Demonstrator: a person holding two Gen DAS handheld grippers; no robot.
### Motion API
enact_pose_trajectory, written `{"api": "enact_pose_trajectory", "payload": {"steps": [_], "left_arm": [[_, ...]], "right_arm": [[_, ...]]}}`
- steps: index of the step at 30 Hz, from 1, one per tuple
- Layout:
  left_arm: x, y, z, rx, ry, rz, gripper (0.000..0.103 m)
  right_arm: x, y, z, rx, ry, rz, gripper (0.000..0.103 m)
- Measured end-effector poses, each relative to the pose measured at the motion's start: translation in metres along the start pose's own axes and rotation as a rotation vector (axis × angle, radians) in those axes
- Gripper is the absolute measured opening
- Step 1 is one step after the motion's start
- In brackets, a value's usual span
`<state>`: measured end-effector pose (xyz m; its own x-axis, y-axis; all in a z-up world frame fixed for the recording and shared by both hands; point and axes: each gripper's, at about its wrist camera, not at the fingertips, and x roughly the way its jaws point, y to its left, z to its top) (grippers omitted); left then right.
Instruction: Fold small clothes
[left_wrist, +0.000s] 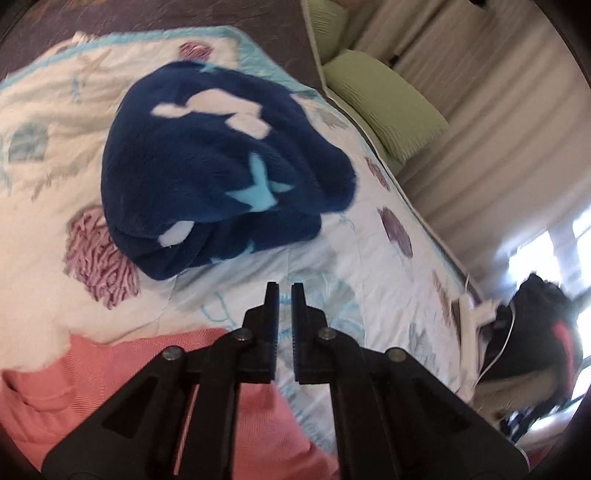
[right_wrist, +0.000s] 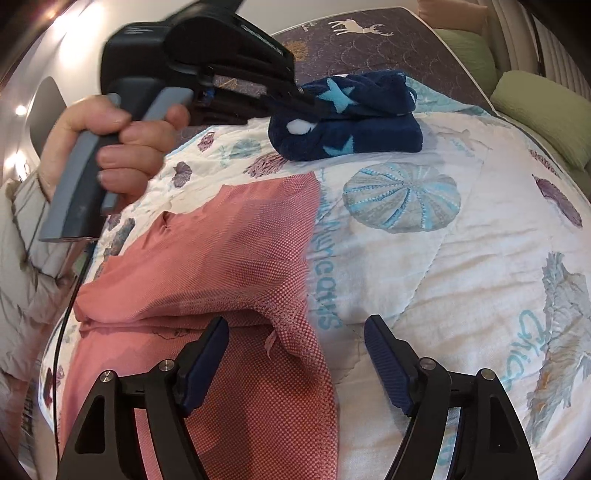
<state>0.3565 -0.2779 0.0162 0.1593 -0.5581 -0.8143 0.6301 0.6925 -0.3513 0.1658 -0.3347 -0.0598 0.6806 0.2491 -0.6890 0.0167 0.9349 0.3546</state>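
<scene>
Across the left wrist view, no writing could be read. The left gripper sat at bottom centre, its 2 black fingers nearly pressed together with only a thin slit between them and nothing pinched. Beneath lay a white quilt with stitched sea shells and coral in purple and teal. A plush navy garment with white patches and light blue stars lay bunched in a rounded heap at upper centre. A coral pink woven cloth spread flat at lower left, partly under the fingers. Ribbed green cushions lined the upper right.

Over in the right wrist view, teal script on the quilt appeared upside down and partly hidden; I could not read it with certainty. Small lettering on the other gripper's black body was blurred. The right gripper stood spread wide at the bottom, its dark blue textured pads either side of the pink cloth's frayed edge without pressing it. That cloth had a dotted weave and lay folded over itself at centre left. A hand gripped the grey handle at upper left. The navy garment lay at upper centre, near a dark mattress printed with a white deer.
</scene>
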Motion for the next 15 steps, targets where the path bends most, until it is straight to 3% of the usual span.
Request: {"api": "enact_pose_trajectory", "payload": {"steps": [1, 3, 5, 10, 11, 12, 15], "left_arm": [[-0.002, 0.0, -0.004, 0.028, 0.02, 0.037, 0.011], [-0.003, 0.01, -0.01, 0.025, 0.06, 0.065, 0.029], [-0.001, 0.024, -0.015, 0.01, 0.098, 0.084, 0.038], [0.029, 0.022, -0.03, 0.05, 0.201, 0.093, 0.042], [0.037, 0.014, -0.032, 0.084, 0.193, 0.119, 0.034], [0.042, 0.005, -0.034, 0.117, 0.175, 0.142, 0.008], [0.044, -0.015, -0.025, 0.111, 0.079, 0.185, 0.005]], "right_arm": [[0.0, -0.001, 0.0, 0.003, 0.0, 0.002, 0.078], [0.001, -0.001, 0.0, 0.005, 0.0, 0.004, 0.078], [0.0, -0.001, -0.001, 0.003, 0.0, 0.002, 0.078], [0.002, -0.001, -0.001, -0.001, 0.001, -0.003, 0.078], [0.003, -0.001, 0.0, -0.001, 0.001, -0.003, 0.078], [0.003, -0.001, 0.0, -0.001, 0.001, -0.004, 0.078], [0.002, -0.001, 0.0, -0.001, 0.001, -0.004, 0.078]]}}
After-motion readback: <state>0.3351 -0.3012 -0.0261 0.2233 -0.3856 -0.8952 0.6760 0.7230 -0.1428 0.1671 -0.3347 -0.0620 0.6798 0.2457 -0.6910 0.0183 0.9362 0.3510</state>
